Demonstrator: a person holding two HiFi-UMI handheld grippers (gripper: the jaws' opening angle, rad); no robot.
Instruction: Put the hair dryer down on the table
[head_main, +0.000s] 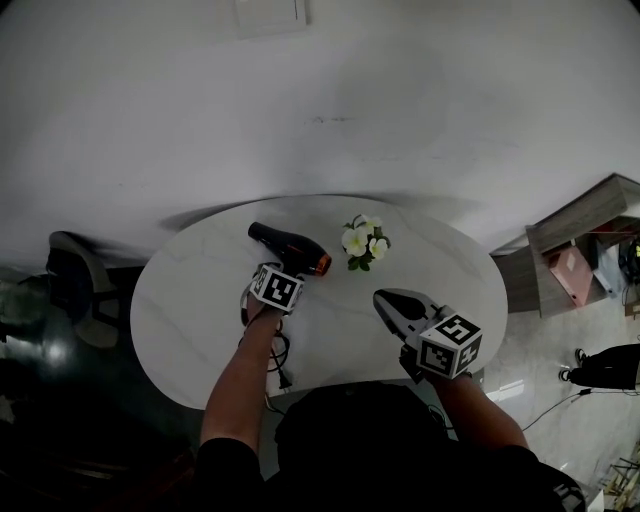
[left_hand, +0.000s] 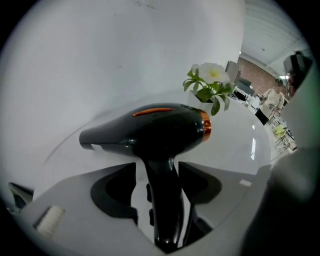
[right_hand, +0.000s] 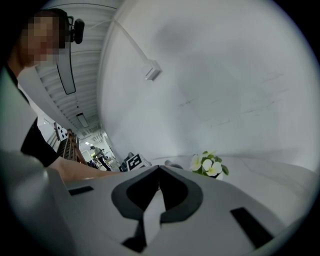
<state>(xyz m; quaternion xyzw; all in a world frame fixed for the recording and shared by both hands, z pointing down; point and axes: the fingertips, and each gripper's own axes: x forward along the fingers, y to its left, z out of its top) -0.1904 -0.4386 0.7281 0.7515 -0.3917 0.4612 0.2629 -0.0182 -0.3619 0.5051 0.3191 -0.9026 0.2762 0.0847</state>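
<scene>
A black hair dryer (head_main: 290, 250) with an orange ring at its nozzle lies on the round white table (head_main: 190, 320), left of the middle. In the left gripper view its handle (left_hand: 162, 200) runs between the jaws of my left gripper (left_hand: 157, 167), which stand open with narrow gaps on either side of it. In the head view my left gripper (head_main: 283, 270) sits at the dryer's near side. My right gripper (head_main: 385, 300) hovers over the table's right part, away from the dryer. Its jaws (right_hand: 159, 169) are shut with the tips meeting and nothing between them.
A small pot of white flowers (head_main: 363, 242) stands just right of the dryer's nozzle. The dryer's cord (head_main: 281, 362) trails over the table's near edge. A dark chair (head_main: 85, 290) is at the left, and a wooden shelf (head_main: 575, 255) at the right.
</scene>
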